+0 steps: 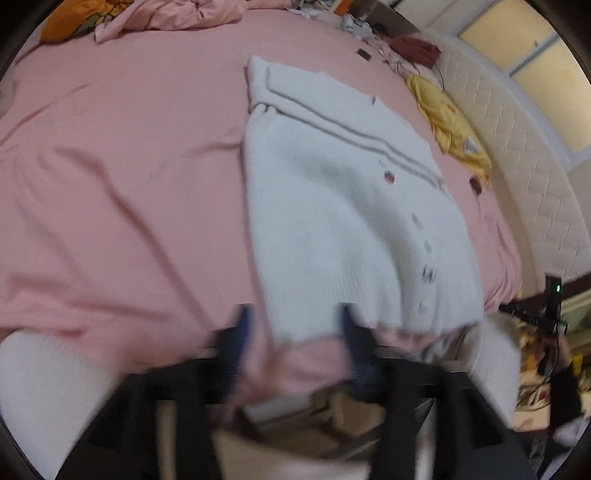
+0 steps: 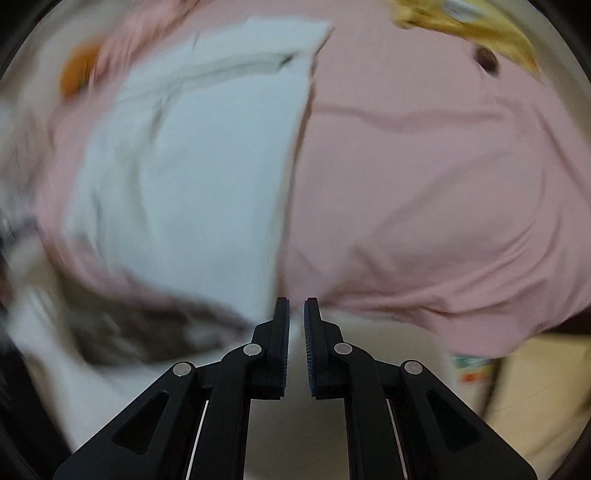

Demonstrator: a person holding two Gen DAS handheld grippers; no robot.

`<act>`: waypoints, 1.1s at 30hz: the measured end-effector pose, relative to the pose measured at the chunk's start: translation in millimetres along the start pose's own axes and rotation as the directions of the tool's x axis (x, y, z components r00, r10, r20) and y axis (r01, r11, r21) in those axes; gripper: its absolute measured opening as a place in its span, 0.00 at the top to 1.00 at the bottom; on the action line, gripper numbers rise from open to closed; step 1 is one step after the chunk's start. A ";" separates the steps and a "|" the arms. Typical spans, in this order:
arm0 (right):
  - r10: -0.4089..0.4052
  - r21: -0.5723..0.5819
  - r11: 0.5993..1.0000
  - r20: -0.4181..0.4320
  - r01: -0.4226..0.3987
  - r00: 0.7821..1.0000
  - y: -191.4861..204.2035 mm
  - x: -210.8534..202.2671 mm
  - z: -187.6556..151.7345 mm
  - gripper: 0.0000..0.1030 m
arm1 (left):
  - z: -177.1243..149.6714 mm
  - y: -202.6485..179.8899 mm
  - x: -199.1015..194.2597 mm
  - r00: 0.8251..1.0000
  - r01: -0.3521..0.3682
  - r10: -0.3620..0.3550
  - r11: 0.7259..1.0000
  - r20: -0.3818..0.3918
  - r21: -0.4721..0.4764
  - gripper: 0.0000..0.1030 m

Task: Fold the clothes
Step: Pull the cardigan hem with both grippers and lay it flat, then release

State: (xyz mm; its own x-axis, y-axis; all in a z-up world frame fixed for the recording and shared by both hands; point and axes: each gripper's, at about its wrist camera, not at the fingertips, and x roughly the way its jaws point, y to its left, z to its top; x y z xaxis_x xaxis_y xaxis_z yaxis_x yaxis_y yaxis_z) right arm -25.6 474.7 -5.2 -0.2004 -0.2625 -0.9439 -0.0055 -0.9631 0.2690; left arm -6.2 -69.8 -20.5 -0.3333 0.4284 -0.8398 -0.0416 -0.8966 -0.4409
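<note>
A white knit cardigan (image 1: 332,206) lies spread flat on a bed covered with a pink sheet (image 1: 122,177). It shows grey double stripes across its far part and a row of buttons down its right portion. Its near hem sits close to the near edge of the bed.

Left hand-held gripper (image 1: 295,343): jaws stand wide apart, released. The two blue-padded fingers (image 1: 242,332) straddle the near hem of the cardigan and a fold of pink sheet; the picture is blurred, and no pad is seen pressing on cloth.

Right hand-held gripper (image 2: 296,314): jaws nearly together, with a narrow gap between the pads and nothing seen in that gap. It sits over the near edge of the bed, at the near right corner of the cardigan (image 2: 192,166); contact cannot be told owing to blur.

Other items on the bed: a yellow garment (image 1: 450,125) beside the right edge, well apart from the cardigan; a crumpled pink cloth (image 1: 177,14) and an orange item (image 1: 74,18) at the far side. A quilted white mattress edge (image 1: 517,155) shows along the right.
</note>
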 end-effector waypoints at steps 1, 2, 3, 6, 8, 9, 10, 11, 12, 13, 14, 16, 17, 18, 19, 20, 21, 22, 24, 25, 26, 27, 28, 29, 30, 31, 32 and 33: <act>0.051 0.063 0.997 0.007 -0.052 0.999 -4.2 1.6 4.2 0.78 | 6.4 0.5 9.4 1.000 0.014 -0.014 1.000 -0.011 -0.018 0.26; 0.122 0.157 0.980 0.014 -0.123 0.992 -10.0 6.6 11.5 0.78 | 12.4 0.8 19.1 1.000 0.020 -0.020 0.999 -0.024 -0.032 0.25; 0.143 0.213 0.967 0.009 -0.142 0.990 -10.6 13.9 17.3 0.76 | 16.0 0.1 30.9 0.998 -0.017 0.015 0.999 -0.053 -0.028 0.25; 0.112 0.281 0.955 -0.059 -0.091 0.992 -6.0 41.0 31.0 0.43 | 22.2 -0.7 63.9 0.983 -0.123 0.122 0.992 -0.141 -0.003 0.25; 0.110 0.302 0.951 -0.128 -0.067 0.986 -4.8 62.3 31.8 0.31 | 15.8 0.6 78.5 0.977 -0.063 0.056 0.998 -0.204 -0.026 0.25; 0.110 0.312 0.949 -0.162 -0.055 0.981 -4.3 72.9 32.1 0.31 | 11.4 1.3 86.4 0.971 -0.016 0.004 0.999 -0.238 -0.046 0.25; 0.154 0.311 0.947 -0.201 -0.086 0.968 0.4 84.2 30.4 0.31 | 8.7 0.3 90.4 0.970 -0.016 0.005 0.999 -0.243 -0.041 0.25; 0.199 0.311 0.943 -0.239 -0.119 0.950 5.3 95.5 28.6 0.31 | 8.3 -1.8 92.2 0.969 -0.036 0.030 0.999 -0.247 -0.020 0.27; 0.205 0.280 0.952 -0.273 -0.126 0.940 17.3 102.3 26.9 0.31 | 8.2 -3.7 93.5 0.967 -0.058 0.056 0.998 -0.250 0.000 0.42; 0.212 0.276 0.952 -0.281 -0.133 0.936 23.1 103.9 25.9 0.34 | 9.6 -3.9 91.5 0.965 -0.079 0.080 0.997 -0.250 0.012 0.58; 0.212 0.278 0.951 -0.280 -0.132 0.936 25.2 103.7 26.1 0.44 | 12.3 -0.7 87.3 0.966 -0.068 0.064 0.998 -0.251 -0.005 0.88; 0.211 0.282 0.950 -0.277 -0.131 0.937 29.1 103.2 26.5 0.66 | 14.4 9.4 75.7 0.968 0.055 -0.081 0.992 -0.237 -0.117 0.87; 0.215 0.287 0.948 -0.271 -0.135 0.938 25.6 98.6 25.0 0.81 | 14.8 13.2 68.4 0.963 0.114 -0.150 0.979 -0.222 -0.168 0.87; 0.219 0.291 0.947 -0.265 -0.139 0.939 21.8 93.7 23.5 0.87 | 15.4 11.5 60.7 0.960 0.155 -0.191 0.972 -0.207 -0.178 0.87; 0.232 0.294 0.944 -0.261 -0.152 0.937 19.5 86.8 21.1 0.90 | 16.2 7.4 51.7 0.955 0.196 -0.229 0.965 -0.189 -0.176 0.87; 0.237 0.293 0.943 -0.252 -0.160 0.938 19.0 80.2 19.3 0.91 | 17.4 1.8 41.3 0.950 0.232 -0.260 0.958 -0.171 -0.166 0.87; 0.242 0.292 0.942 -0.244 -0.167 0.939 18.7 73.7 17.5 0.91 | 18.8 -3.3 31.4 0.946 0.263 -0.287 0.952 -0.154 -0.155 0.87; 0.258 0.290 0.939 -0.230 -0.187 0.938 19.2 66.6 16.4 0.91 | 20.6 -5.7 24.3 0.946 0.268 -0.289 0.952 -0.148 -0.145 0.87; 0.246 0.253 0.949 -0.211 -0.190 0.946 25.7 49.5 17.5 0.91 | 22.5 -4.1 11.3 0.957 0.234 -0.251 0.965 -0.149 -0.120 0.87; 0.223 0.227 0.958 -0.208 -0.175 0.952 29.5 44.0 18.0 0.91 | 21.6 1.5 8.9 0.964 0.193 -0.209 0.975 -0.164 -0.109 0.87; 0.204 0.223 0.963 -0.234 -0.152 0.951 30.2 50.4 18.0 0.91 | 19.3 9.0 11.0 0.970 0.137 -0.153 0.986 -0.189 -0.096 0.87; 0.184 0.218 0.967 -0.261 -0.128 0.948 30.8 57.6 17.9 0.91 | 17.1 17.0 14.0 0.972 0.084 -0.101 0.993 -0.213 -0.085 0.87; 0.165 0.213 0.971 -0.287 -0.105 0.944 31.3 64.7 17.8 0.91 | 15.0 27.5 22.5 0.968 0.047 -0.068 0.995 -0.242 -0.093 0.87; 0.123 0.204 0.977 -0.324 -0.057 0.938 32.8 78.7 17.2 0.91 | 12.8 37.5 30.7 0.963 0.012 -0.040 0.995 -0.267 -0.103 0.87; 0.080 0.193 0.981 -0.360 -0.009 0.930 34.3 93.1 16.6 0.91 | 10.0 44.8 37.5 0.959 -0.003 -0.031 0.993 -0.281 -0.120 0.87; 0.030 0.174 0.984 -0.384 0.040 0.923 34.9 105.1 14.7 0.90 | 7.4 51.1 43.6 0.956 -0.017 -0.023 0.991 -0.292 -0.135 0.87; 0.005 0.174 0.982 -0.393 0.068 0.920 35.7 111.7 13.6 0.88 | 6.0 52.1 46.0 0.956 -0.024 -0.018 0.990 -0.293 -0.138 0.87; -0.018 0.175 0.980 -0.400 0.095 0.916 36.5 118.1 12.6 0.83 | 4.9 52.4 47.8 0.956 -0.031 -0.010 0.990 -0.293 -0.138 0.87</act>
State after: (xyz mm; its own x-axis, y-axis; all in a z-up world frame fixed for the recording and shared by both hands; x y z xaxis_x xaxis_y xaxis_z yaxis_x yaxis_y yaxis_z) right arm -61.9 409.3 -104.4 0.2087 -0.2471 -0.9462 -0.1956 -0.9585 0.2072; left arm -28.9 -96.8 -82.2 -0.0424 0.4517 -0.8911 0.0992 -0.8856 -0.4537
